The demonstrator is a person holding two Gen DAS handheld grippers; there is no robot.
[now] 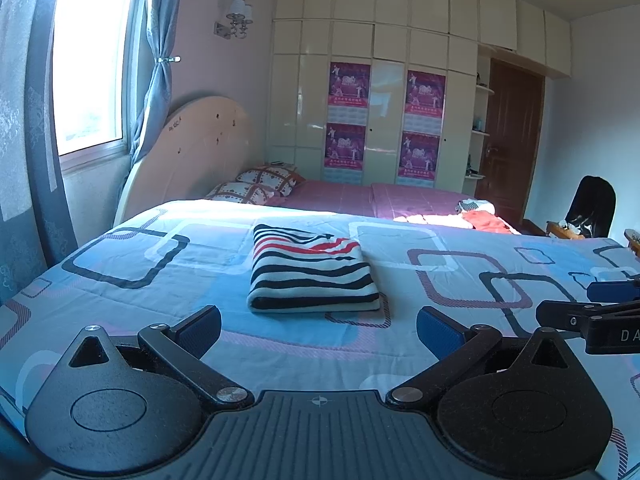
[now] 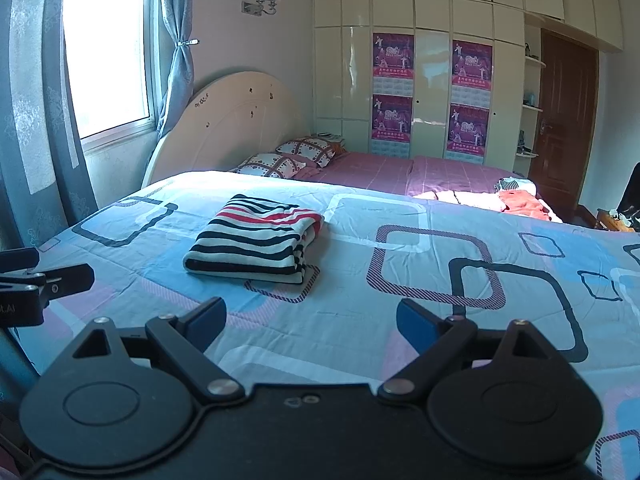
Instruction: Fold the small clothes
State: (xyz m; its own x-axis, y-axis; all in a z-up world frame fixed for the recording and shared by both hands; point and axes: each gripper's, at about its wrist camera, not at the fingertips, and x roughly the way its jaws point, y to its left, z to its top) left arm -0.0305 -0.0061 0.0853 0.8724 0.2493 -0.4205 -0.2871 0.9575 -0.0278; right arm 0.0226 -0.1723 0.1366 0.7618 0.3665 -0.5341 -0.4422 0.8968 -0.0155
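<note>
Black, white and red stripes: your striped top sits folded into a neat rectangle on the bedspread, both hand-held grippers spread wide, empty.

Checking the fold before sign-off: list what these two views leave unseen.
- Striped garment: its underside and inner layers are hidden by its own folds in both views.
- Orange cloth on the far bed: too small and sunlit to identify.
- Right gripper: cut off by the left view's right edge.
</note>
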